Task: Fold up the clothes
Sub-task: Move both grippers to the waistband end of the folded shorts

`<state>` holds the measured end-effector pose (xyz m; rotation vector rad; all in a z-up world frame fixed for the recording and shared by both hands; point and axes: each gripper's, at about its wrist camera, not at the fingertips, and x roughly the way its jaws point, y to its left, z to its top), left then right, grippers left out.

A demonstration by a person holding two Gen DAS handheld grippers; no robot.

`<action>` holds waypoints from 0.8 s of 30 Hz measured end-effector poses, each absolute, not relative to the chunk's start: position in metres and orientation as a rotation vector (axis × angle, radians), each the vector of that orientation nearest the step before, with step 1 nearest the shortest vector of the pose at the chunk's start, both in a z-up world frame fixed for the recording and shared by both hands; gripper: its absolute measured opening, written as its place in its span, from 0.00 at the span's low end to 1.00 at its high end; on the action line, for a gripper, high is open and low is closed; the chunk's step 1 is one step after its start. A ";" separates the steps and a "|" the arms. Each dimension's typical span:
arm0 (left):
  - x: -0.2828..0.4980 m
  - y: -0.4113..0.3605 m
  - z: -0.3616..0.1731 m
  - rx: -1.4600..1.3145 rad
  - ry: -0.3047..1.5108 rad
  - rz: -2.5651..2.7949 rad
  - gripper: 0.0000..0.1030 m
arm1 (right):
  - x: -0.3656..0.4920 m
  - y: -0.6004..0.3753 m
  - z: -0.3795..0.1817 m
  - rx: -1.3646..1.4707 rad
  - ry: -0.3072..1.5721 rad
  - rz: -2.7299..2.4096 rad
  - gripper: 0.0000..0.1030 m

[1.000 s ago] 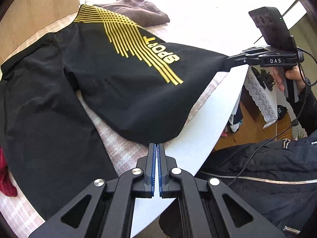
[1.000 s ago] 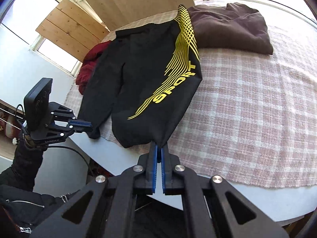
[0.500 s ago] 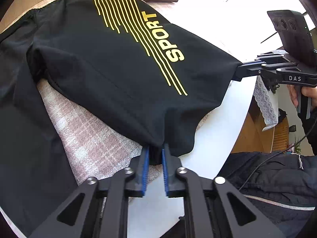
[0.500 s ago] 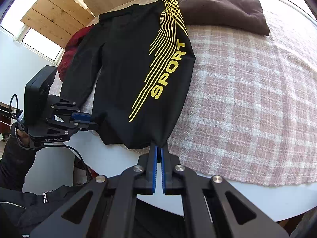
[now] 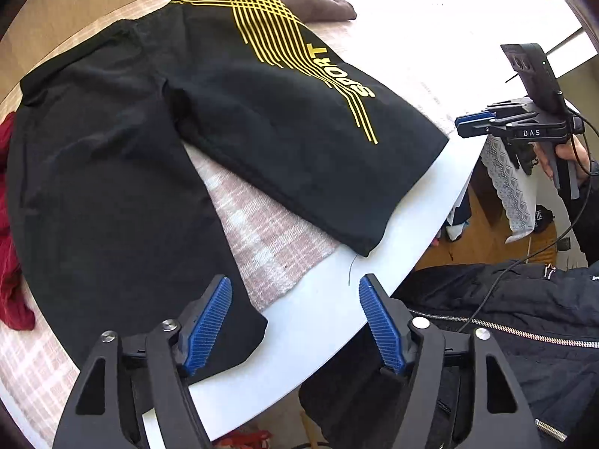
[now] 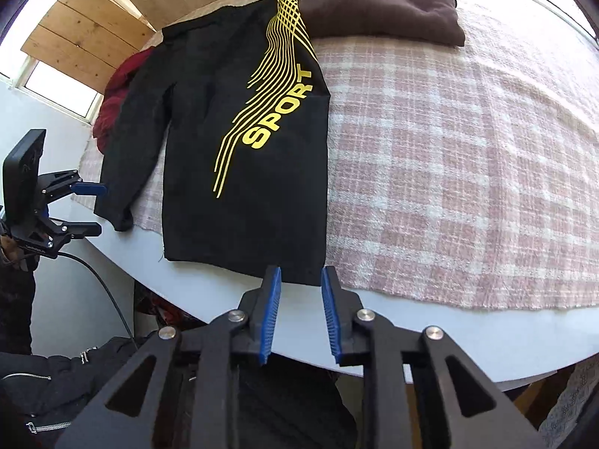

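The black shorts (image 5: 157,138) lay spread flat on the checked cloth (image 6: 449,149) over the desk (image 5: 337,299), hems hanging at the near edge. My worry was that slippery fabric sliding off the rim, or a one-layer pinch dragging the leg crooked. My left hand-held gripper (image 5: 295,295) was released, jaws wide, just off the plain leg's hem; my right hand-held gripper (image 6: 299,277) was released too, jaws apart, right at the hem of the SPORT leg. A brown garment (image 6: 378,3) sat touching the waistband, risking a snag
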<state>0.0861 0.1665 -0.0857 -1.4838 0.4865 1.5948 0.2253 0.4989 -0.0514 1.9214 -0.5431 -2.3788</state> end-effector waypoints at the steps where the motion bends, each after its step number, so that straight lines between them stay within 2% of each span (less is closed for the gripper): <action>1: 0.089 0.164 -0.084 -1.465 0.491 1.638 0.56 | 0.227 0.499 -0.050 1.917 -0.536 -2.398 0.23; 3: 0.101 0.173 -0.077 -1.398 0.504 1.719 0.57 | 0.230 0.500 -0.044 1.898 -0.526 -2.449 0.25; 6: 0.136 0.209 -0.067 -1.269 0.504 1.726 0.58 | 0.227 0.509 -0.027 1.828 -0.525 -2.543 0.37; 8: 0.153 0.238 -0.063 -1.184 0.551 1.717 0.58 | 0.222 0.518 -0.016 1.763 -0.497 -2.584 0.37; 12: 0.182 0.290 -0.062 -1.100 0.613 1.742 0.58 | 0.191 0.522 0.006 1.647 -0.258 -2.620 0.37; 16: 0.188 0.323 -0.071 -1.099 0.542 1.771 0.58 | 0.146 0.531 0.017 1.594 -0.004 -2.594 0.37; 24: 0.193 0.394 -0.097 -1.201 0.438 1.849 0.58 | 0.047 0.553 0.015 1.558 0.165 -2.429 0.37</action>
